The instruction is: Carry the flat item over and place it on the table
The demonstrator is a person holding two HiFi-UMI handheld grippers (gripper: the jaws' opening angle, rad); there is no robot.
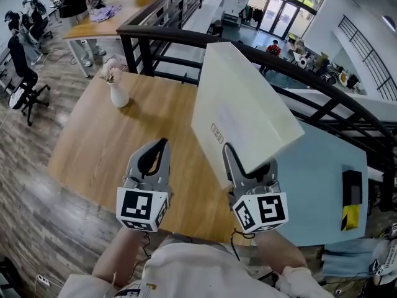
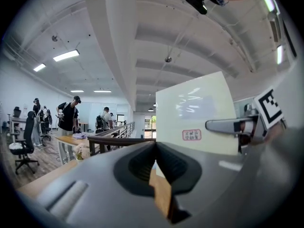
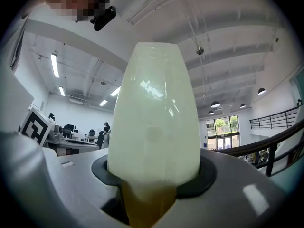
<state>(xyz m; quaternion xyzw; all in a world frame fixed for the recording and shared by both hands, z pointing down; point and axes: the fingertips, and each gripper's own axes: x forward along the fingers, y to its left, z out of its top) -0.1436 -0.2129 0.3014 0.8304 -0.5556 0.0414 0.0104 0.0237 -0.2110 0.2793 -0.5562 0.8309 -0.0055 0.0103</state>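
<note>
A flat cream-white box [image 1: 242, 113] with a small red-printed label stands on edge above the wooden table [image 1: 105, 154]. My right gripper [image 1: 249, 163] is shut on its near lower edge, and the box fills the space between its jaws in the right gripper view [image 3: 154, 122]. To the left of the box, my left gripper [image 1: 158, 151] hangs over the table, jaws closed tip to tip with nothing between them. In the left gripper view the box [image 2: 197, 110] shows to the right, with the right gripper's finger on it.
A white vase of flowers [image 1: 116, 87] stands at the table's far left corner. A black railing [image 1: 161, 42] runs behind the table. A light blue table [image 1: 322, 172] with a black and yellow object [image 1: 352, 198] lies to the right. People stand at a far desk.
</note>
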